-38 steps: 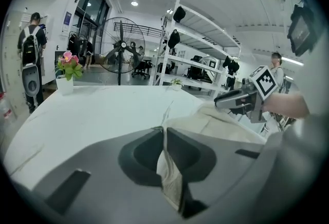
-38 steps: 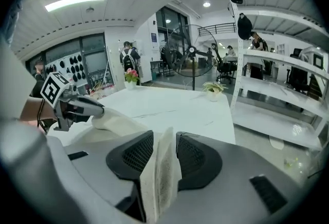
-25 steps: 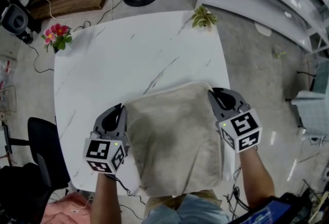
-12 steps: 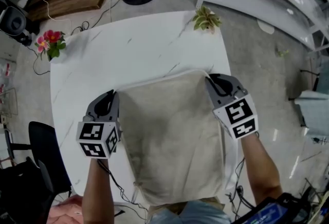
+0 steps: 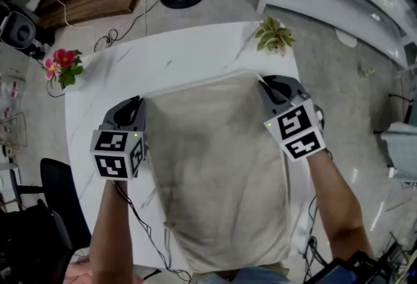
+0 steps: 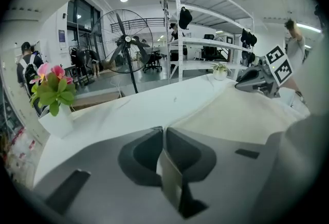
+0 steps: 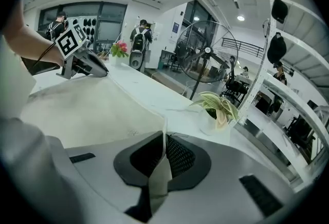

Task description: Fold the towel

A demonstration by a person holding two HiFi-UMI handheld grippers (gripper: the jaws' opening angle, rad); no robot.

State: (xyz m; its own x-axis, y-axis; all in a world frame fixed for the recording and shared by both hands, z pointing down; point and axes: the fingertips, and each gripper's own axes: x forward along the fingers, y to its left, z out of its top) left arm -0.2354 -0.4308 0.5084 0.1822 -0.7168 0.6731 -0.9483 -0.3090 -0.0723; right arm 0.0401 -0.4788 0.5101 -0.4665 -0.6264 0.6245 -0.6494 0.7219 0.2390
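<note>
At the left of the head view, the left gripper (image 5: 135, 105) had its jaws pinched shut on the far left corner of the towel (image 5: 218, 165). The towel lay spread across the middle of the white bench (image 5: 189, 55), its near edge drooping past the bench's lower edge. At the right, the right gripper (image 5: 266, 86) pinched the far right corner the same way. Judging by the flat, uncreased cloth, no fold looked made yet, so all the folding seemed left to do.

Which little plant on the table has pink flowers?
The flowering plant at the left corner of the table; the leafy plant at the far right corner has only green-and-cream leaves.
</note>
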